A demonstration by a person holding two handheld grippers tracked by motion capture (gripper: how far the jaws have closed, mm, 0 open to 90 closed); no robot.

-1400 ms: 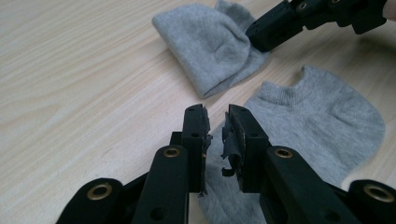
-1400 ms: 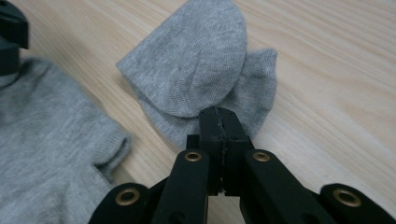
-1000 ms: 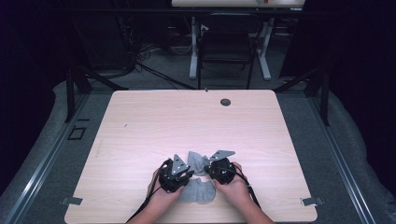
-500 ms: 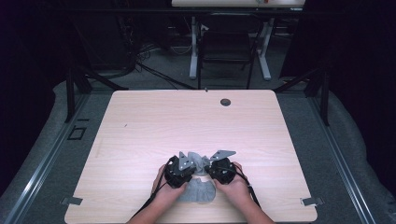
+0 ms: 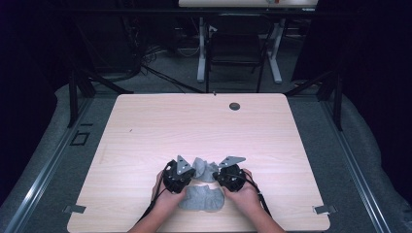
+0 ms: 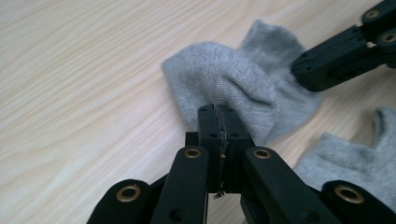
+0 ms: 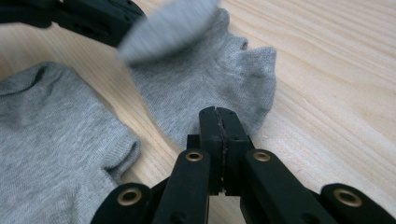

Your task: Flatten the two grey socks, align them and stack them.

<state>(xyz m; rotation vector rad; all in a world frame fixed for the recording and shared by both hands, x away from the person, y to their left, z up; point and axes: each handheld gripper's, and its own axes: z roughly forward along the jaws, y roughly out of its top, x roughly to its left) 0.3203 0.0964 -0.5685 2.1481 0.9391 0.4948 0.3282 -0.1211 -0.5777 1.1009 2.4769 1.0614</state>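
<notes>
- The left gripper (image 6: 218,112) pinches a grey sock (image 6: 233,84) near the table's (image 5: 145,131) front edge.
- The right gripper (image 7: 218,114) pinches it too.
- 1 more sock (image 5: 201,199) lies flat beside it.

The high view looks forward and down from above the person's side, taking in the whole worktop (image 5: 145,126) from well off. The left gripper view rides on the left hand-held gripper (image 6: 218,112) and looks along its jaws, very close to the worktop. The right gripper view does likewise from the right hand-held gripper (image 7: 218,114). All three share the grey sock (image 5: 206,170) between the two tools; each gripper view also catches the opposite hand-held gripper just beyond that sock.
</notes>
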